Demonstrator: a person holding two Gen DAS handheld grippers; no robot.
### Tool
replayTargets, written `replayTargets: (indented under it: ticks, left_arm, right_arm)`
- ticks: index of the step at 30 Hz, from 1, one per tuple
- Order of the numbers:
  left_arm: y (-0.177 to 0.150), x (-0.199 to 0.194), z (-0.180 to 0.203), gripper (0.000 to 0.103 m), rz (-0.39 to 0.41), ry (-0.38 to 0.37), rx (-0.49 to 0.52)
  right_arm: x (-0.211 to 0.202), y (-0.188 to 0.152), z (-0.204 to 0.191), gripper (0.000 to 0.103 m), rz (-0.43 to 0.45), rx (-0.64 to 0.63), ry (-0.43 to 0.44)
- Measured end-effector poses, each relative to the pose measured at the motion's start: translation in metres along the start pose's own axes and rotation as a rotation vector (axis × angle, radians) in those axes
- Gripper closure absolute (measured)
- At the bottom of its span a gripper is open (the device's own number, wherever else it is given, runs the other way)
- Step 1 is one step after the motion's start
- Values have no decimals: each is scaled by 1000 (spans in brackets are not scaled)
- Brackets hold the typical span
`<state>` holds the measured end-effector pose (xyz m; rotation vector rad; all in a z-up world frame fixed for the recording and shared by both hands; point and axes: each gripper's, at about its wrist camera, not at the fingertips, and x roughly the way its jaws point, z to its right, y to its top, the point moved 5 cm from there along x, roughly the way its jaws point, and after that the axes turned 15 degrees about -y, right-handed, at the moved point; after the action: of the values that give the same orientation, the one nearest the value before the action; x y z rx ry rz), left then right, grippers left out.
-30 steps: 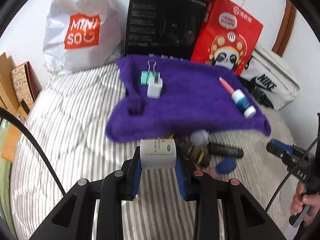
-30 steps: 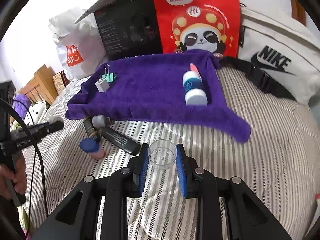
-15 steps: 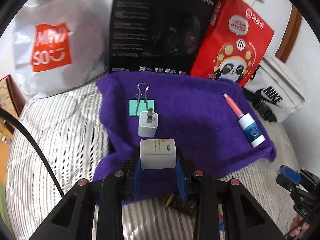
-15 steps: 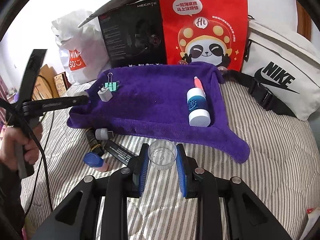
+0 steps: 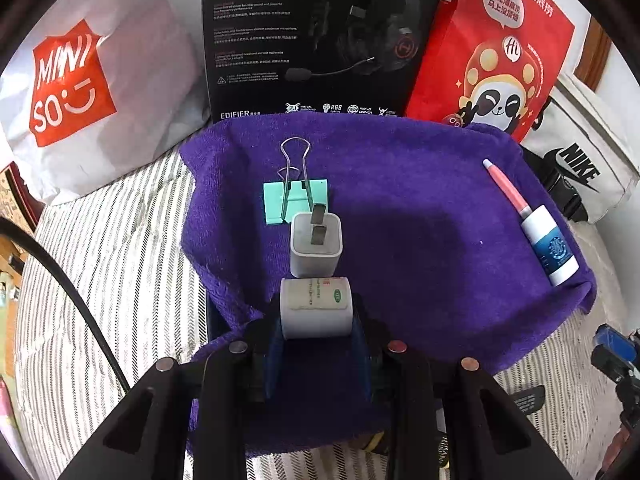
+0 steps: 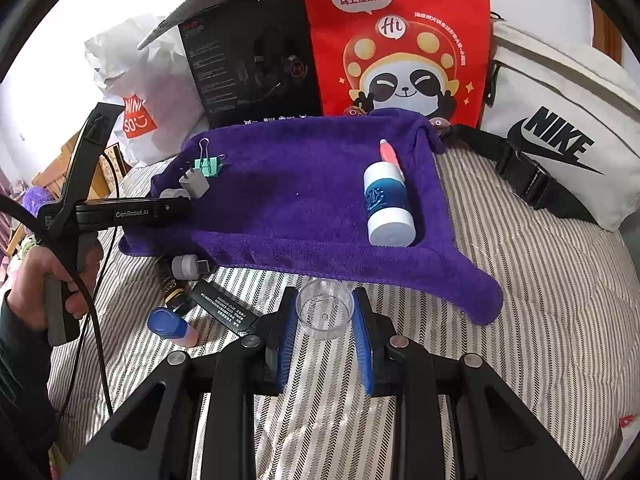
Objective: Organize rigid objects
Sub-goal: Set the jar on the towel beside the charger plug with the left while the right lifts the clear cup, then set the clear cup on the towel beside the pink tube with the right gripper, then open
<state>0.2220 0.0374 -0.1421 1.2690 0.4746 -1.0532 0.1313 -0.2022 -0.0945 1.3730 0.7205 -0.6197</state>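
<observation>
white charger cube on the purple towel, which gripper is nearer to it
Left. The left gripper sits just short of the charger cube; the right gripper is off the towel's front edge.

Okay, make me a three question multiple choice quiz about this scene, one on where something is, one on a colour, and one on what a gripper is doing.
1. Where does the white charger plug lie?
A. on the purple towel
B. on the striped bedding
C. in the red bag

2. What colour is the binder clip?
A. black
B. mint green
C. yellow

3. What is the right hand-held gripper doing?
A. open, empty
B. shut on a pen
C. shut on the clear cup

Answers: 1 A, it rests on the towel by the clip. 2 B, its body is green. 3 C, both pads press the cup.
</observation>
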Motion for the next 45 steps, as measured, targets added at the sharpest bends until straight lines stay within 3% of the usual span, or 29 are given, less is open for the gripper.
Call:
replayTargets:
  ticks: [6,11,14,16,25,30,33,39,45]
  left_arm:
    - [2,8,1,74,-18,62,43]
    - [2,6,-1,74,-16,56,44]
    - [-1,6,2,67,-27,48,59]
    - [-3,5,6,57,-39,28,66]
    - [-15,-31,11,51,-2,-6,20]
    - [-37,-64,12,45,35,-18,17]
    - [-52,-72,5,44,28,37,11]
    - [-78,-70,-14,44,7,29,-42]
    - [-85,-65,-20,44,-4,13,-54]
  right_arm:
    - [1,3,-1,76,2,1,1]
    - [-1,11,-1,76,14,-3,-5]
    - [-3,15,-1,76,24,-4,-8]
    - [-4,18,-1,76,30,-3,-8]
    - [-4,40,-1,76,65,-2,-18]
    - [10,57,-1,76,76,7,-21]
    - [19,69,-3,76,97,-4,-29]
    - [49,99,-9,76,111,-37,-49]
    - [96,127,-12,76,63,-52,-86]
